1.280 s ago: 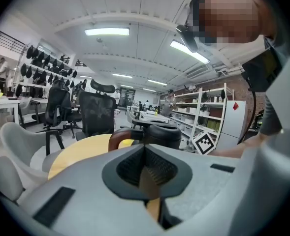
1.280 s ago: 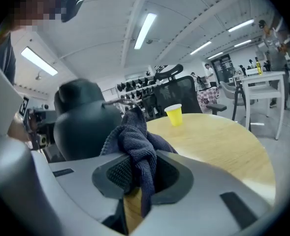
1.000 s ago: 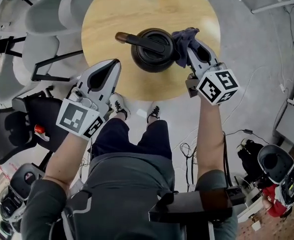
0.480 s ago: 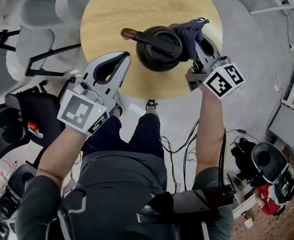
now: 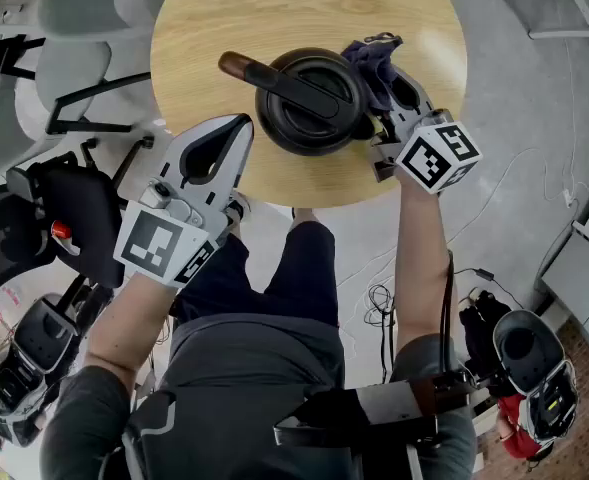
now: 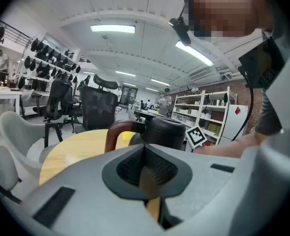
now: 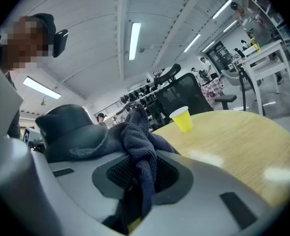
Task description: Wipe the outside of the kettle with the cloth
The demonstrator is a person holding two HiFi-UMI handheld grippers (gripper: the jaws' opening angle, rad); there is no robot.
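Head view. Black kettle (image 5: 309,103), lid on and contents hidden, stands on the round wooden table (image 5: 224,18) just toward 6 o'clock from its centre, its brown-tipped handle pointing to 10 o'clock. The right gripper (image 5: 392,86), jaws clamped on the dark blue cloth (image 5: 372,60), holds it against the kettle's 2 o'clock side. The left gripper (image 5: 236,128), jaws closed and empty, hovers at the table's 7 o'clock edge. Both marker cubes (image 5: 436,155) bear black-and-white square codes. A yellow cup (image 7: 184,118) stands at 12 o'clock, its contents unseen.
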